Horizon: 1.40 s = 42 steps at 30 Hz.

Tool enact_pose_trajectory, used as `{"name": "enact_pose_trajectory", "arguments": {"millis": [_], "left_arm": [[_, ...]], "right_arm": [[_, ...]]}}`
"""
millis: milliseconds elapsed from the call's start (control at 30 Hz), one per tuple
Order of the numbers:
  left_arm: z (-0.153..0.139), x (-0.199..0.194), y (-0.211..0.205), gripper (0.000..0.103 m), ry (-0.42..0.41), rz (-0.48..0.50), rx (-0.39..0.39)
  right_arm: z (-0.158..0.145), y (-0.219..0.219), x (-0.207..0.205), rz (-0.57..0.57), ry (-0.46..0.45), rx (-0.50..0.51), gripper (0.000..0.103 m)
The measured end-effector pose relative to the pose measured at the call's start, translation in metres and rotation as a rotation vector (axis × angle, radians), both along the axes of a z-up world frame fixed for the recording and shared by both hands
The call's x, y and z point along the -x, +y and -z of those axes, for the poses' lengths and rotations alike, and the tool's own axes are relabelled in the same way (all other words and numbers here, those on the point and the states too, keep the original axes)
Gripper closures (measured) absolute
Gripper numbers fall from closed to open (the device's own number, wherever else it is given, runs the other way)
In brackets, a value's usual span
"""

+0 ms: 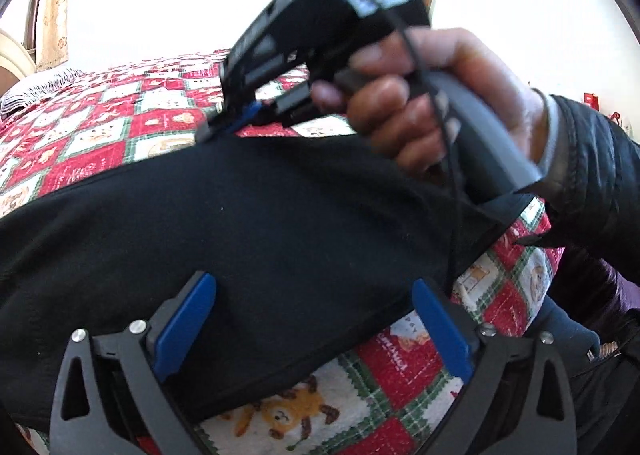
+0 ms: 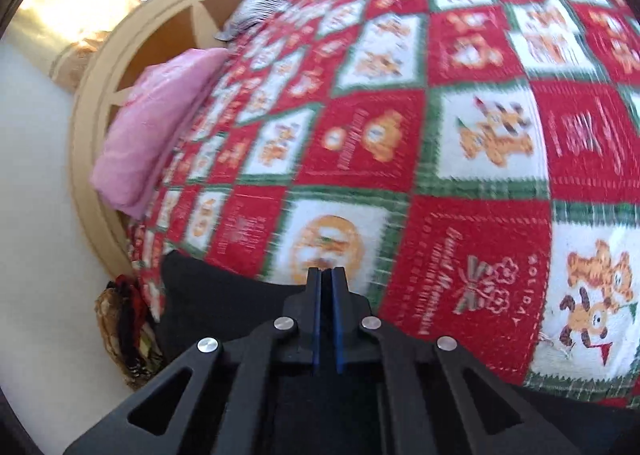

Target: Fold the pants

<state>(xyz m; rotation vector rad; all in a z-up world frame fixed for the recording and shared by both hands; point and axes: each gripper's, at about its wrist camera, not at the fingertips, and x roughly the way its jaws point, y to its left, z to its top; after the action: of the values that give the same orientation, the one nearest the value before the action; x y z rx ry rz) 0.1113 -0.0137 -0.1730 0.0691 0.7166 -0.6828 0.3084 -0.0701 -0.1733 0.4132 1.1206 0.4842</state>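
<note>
While the black pants (image 1: 248,223) lay spread flat across the near part of the bed (image 1: 120,111), on its red, white and green patchwork quilt (image 2: 472,135), the two grippers stood at opposite edges of the cloth, which reads as a set-up for carrying one edge over the other. The left gripper (image 1: 314,329) hung just above the near edge with its jaws spread wide, the blue pads clear of the fabric and nothing between them, so it gripped nothing and looked ready to come down on that hem. The right gripper (image 2: 329,279), held in the person's hand (image 1: 432,103) with a dark sleeve (image 1: 600,175) behind it, sat at the far edge of the pants, its jaws drawn together until the blue pads almost met. In the left view its tip lay right at the cloth's far edge; whether a pinch of fabric was caught between the pads could not be told, since the black cloth and black frame ran together there. As a judgement, the fold was only beginning, for the pants were not yet doubled anywhere in view. A pink pillow (image 2: 156,127) rested at the head of the bed by the curved headboard (image 2: 104,95). Low at the left, beside the bed, a woven basket (image 2: 116,339) held dark and reddish items too blurred to name.
</note>
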Motion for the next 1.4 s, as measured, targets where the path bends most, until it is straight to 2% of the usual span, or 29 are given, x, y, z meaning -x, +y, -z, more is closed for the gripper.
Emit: {"name": "enact_pose_trajectory", "arguments": {"millis": [67, 167, 300, 367, 400, 433, 600, 733, 833, 1000, 1100, 1233, 1400], "left_arm": [[0.0, 0.002, -0.001, 0.002, -0.001, -0.001, -0.005], [-0.003, 0.004, -0.001, 0.002, 0.002, -0.005, -0.003], [-0.004, 0.004, -0.001, 0.002, 0.008, -0.013, -0.001], [-0.004, 0.005, -0.002, 0.002, 0.007, -0.018, -0.006], [-0.004, 0.005, -0.002, 0.001, 0.007, -0.02, -0.009], [-0.004, 0.003, -0.002, 0.001, 0.007, -0.022, -0.013], [-0.005, 0.006, -0.005, 0.001, 0.006, -0.027, -0.031], [-0.004, 0.01, -0.006, 0.001, -0.007, -0.031, -0.048], [-0.003, 0.017, -0.012, 0.001, -0.039, -0.041, -0.098], [-0.011, 0.021, -0.003, 0.001, -0.053, -0.087, -0.124], [-0.017, 0.016, 0.015, 0.001, -0.064, -0.161, -0.119], [-0.023, 0.004, 0.039, 0.001, -0.07, -0.248, -0.086], [-0.021, -0.007, 0.058, 0.001, -0.049, -0.321, -0.084]], "right_arm": [[0.008, -0.001, -0.001, -0.003, 0.012, -0.002, 0.099], [-0.002, -0.007, 0.007, -0.016, -0.03, -0.005, 0.097], [-0.029, -0.021, 0.034, -0.006, -0.131, 0.121, 0.095], [-0.041, -0.034, 0.057, -0.003, -0.181, 0.195, 0.079], [-0.044, -0.04, 0.066, -0.002, -0.193, 0.21, 0.059], [-0.046, -0.048, 0.078, 0.004, -0.203, 0.223, 0.051], [-0.041, -0.082, 0.136, 0.022, -0.205, 0.302, 0.051], [-0.014, -0.102, 0.157, 0.026, -0.13, 0.302, 0.051], [-0.007, -0.103, 0.167, 0.021, -0.199, 0.303, 0.051], [-0.028, -0.12, 0.181, 0.063, -0.252, 0.239, 0.051], [-0.05, -0.156, 0.198, 0.151, -0.31, 0.279, 0.051], [-0.072, -0.219, 0.224, 0.311, -0.339, 0.319, 0.051], [-0.104, -0.323, 0.273, 0.578, -0.385, 0.359, 0.051]]}}
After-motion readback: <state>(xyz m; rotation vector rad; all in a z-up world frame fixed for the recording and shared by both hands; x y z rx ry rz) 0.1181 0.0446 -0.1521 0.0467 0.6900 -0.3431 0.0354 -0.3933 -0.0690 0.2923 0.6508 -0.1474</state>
